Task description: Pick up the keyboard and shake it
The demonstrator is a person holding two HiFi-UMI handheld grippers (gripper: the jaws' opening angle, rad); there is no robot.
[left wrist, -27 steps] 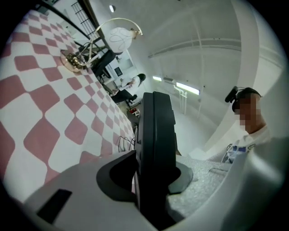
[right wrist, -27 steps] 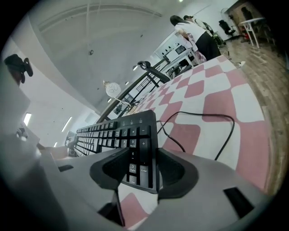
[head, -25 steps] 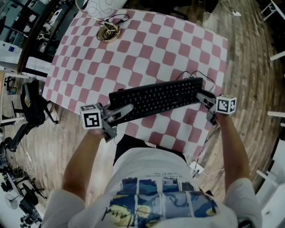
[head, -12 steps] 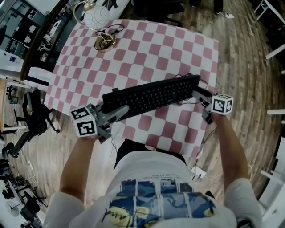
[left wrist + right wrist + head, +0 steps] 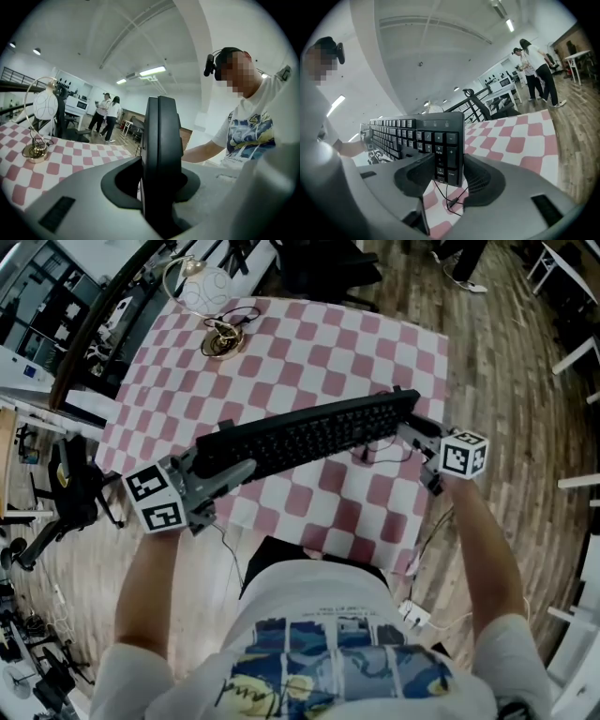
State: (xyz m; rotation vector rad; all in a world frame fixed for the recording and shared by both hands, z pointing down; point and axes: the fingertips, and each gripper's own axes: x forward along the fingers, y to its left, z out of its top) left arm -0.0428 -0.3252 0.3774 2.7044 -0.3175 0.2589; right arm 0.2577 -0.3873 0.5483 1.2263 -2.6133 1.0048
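Left gripper (image 5: 225, 474) is clamped on the left short end of the black full-size keyboard (image 5: 309, 435), which is seen edge-on between its jaws. Right gripper (image 5: 409, 433) is clamped on the number-pad end. Keyboard is held clear above the pink-and-white checked tablecloth (image 5: 319, 343), with its thin black cable (image 5: 377, 456) hung beneath. A gold-based wire ornament with a white globe (image 5: 221, 334) is stood at the far corner.
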